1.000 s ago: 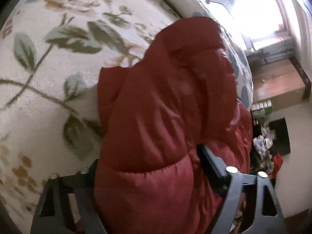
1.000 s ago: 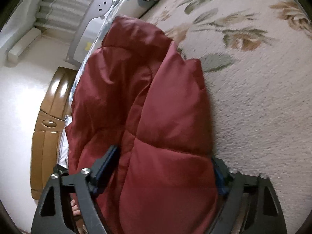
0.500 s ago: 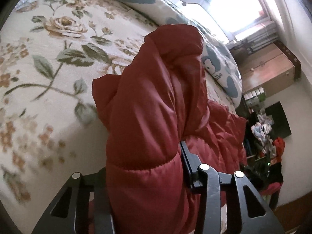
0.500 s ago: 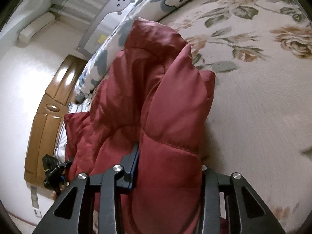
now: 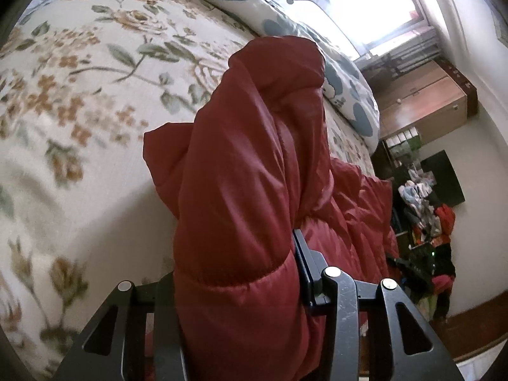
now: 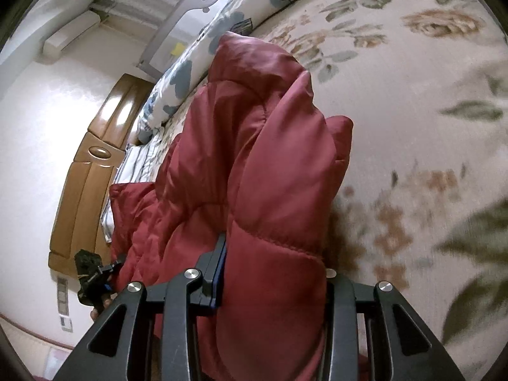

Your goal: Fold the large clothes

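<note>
Closest in, both tongs are clamped on the red puffer jacket. Left tongs have a thick quilted fold squeezed between the jaws, about a third open w/ fabric filling the gap. Right tongs same deal, pinching another padded fold of the jacket, jaws partway closed on it.

The gripped parts stand up in a bunched hump above the bed, and the rest of the jacket trails off & lies crumpled on the floral bedspread beyond. In the right view the left tongs show small at the far end of the jacket.

Further back there's a blue-and-white printed duvet rolled along the far edge of the bed, a wooden headboard on one side, and a bright window plus a wooden cabinet at the back of the room.
</note>
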Demonstrator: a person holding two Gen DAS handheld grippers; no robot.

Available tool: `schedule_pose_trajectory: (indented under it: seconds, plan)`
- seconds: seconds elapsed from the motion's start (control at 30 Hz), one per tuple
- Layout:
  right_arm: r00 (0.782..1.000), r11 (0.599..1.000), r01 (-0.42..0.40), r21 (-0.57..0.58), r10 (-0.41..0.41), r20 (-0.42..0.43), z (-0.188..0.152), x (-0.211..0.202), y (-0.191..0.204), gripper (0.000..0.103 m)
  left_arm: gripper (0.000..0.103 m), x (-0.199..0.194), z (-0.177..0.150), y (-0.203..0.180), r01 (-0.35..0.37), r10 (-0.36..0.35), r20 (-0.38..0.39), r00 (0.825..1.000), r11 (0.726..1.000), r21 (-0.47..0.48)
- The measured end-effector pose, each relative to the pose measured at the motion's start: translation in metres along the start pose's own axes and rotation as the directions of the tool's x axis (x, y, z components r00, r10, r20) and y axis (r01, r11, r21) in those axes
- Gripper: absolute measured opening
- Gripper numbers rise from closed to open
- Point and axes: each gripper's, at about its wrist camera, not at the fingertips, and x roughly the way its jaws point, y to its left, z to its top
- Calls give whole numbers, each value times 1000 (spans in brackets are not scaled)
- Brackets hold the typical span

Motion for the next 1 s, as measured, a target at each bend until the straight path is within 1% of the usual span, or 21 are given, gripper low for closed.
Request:
schedule_pose_trajectory:
  seconds: [0.13,0.23,0.37,0.5,0.6,0.63,0.67,0.73,0.8,0.83,0.87,0.93,1.0]
  plan:
    - [1000,1000,-9,10,9,-5,-12,-5,-4,37,41,-14,-20,5,7,-7,-8,1000,1000,-5]
    - [1000,1000,-16,26,16,-5,-21,-5,-11,37,42,-14,-28,8,-1,0,-9,1000,1000,-8]
    - [1000,999,-4,40,4,0,-23,0,-20,41,45,-9,-35,13,-46,45,-12,999,999,-16]
    - [1000,999,2,49,-2,7,-26,4,-28,46,50,-3,-40,10,-86,86,1,996,996,-15]
    - [1000,999,5,51,-6,8,-30,6,-29,50,54,-3,-43,9,-103,104,9,995,994,-17]
    - [1000,999,6,50,-6,8,-30,5,-28,51,57,-3,-43,7,-115,115,12,993,993,-13]
    - [1000,999,11,47,-11,7,-29,4,-27,54,61,-5,-44,6,-128,128,14,992,992,-7]
    - [999,999,35,30,-35,5,-28,3,-23,58,67,-8,-43,3,-159,159,19,987,987,6]
    - [997,997,76,-1,-76,6,-29,0,-19,65,71,-11,-40,-2,-197,196,31,980,980,31]
    - [995,994,104,-20,-103,11,-27,-1,-15,70,75,-13,-38,-6,-219,217,38,975,975,44]
    - [992,991,125,-36,-125,19,-26,-3,-13,73,80,-18,-37,-12,-260,256,59,965,964,59]
    - [983,981,179,-73,-176,50,-22,-9,-5,76,82,-30,-34,-26,-331,320,122,940,940,87]
    - [973,970,221,-96,-214,81,-16,-14,2,80,86,-38,-28,-36,-373,355,163,921,923,97]
